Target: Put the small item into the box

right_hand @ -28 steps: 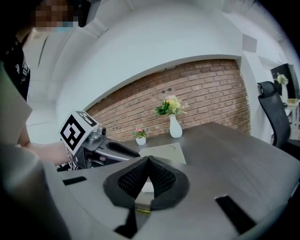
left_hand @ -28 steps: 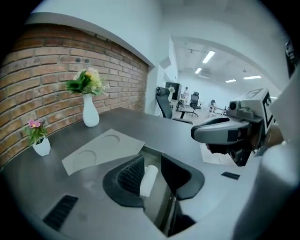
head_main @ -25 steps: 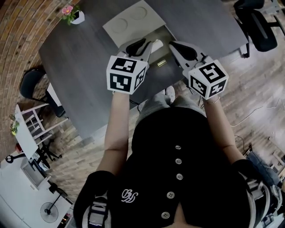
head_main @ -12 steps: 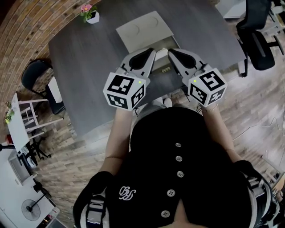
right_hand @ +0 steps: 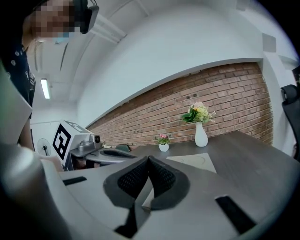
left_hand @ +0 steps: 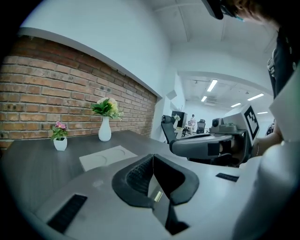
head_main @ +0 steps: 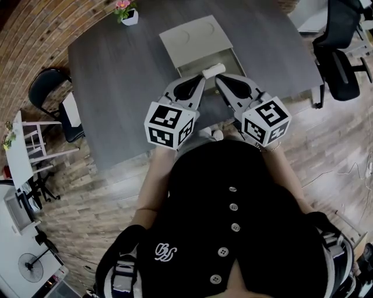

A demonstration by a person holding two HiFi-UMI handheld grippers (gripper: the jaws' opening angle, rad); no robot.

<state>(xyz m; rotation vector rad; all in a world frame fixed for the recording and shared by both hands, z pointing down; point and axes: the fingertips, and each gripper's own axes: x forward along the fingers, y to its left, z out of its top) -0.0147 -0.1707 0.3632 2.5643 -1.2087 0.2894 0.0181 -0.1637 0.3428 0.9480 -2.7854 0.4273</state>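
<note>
A beige box (head_main: 192, 63) stands open on the dark table (head_main: 116, 81), its flat lid (head_main: 195, 36) laid back on the far side. A small white item (head_main: 213, 70) lies in the box, just beyond both grippers' tips. My left gripper (head_main: 199, 81) and right gripper (head_main: 221, 81) hover side by side over the box's near edge. The left gripper (left_hand: 152, 159) is shut with nothing between its pads. The right gripper (right_hand: 149, 160) is shut too, and empty. A small golden glint (left_hand: 158, 196) shows through the gap under the left jaws.
A small pot of pink flowers (head_main: 129, 14) stands at the table's far left corner, and a white vase (left_hand: 104, 129) stands beyond it. Black chairs stand at the right (head_main: 341, 55) and the left (head_main: 49, 96). The table's near edge runs just under my hands.
Both grippers have risen and drawn closer together over the box. The white item, earlier beside the left gripper's tip, now shows beyond both tips.
</note>
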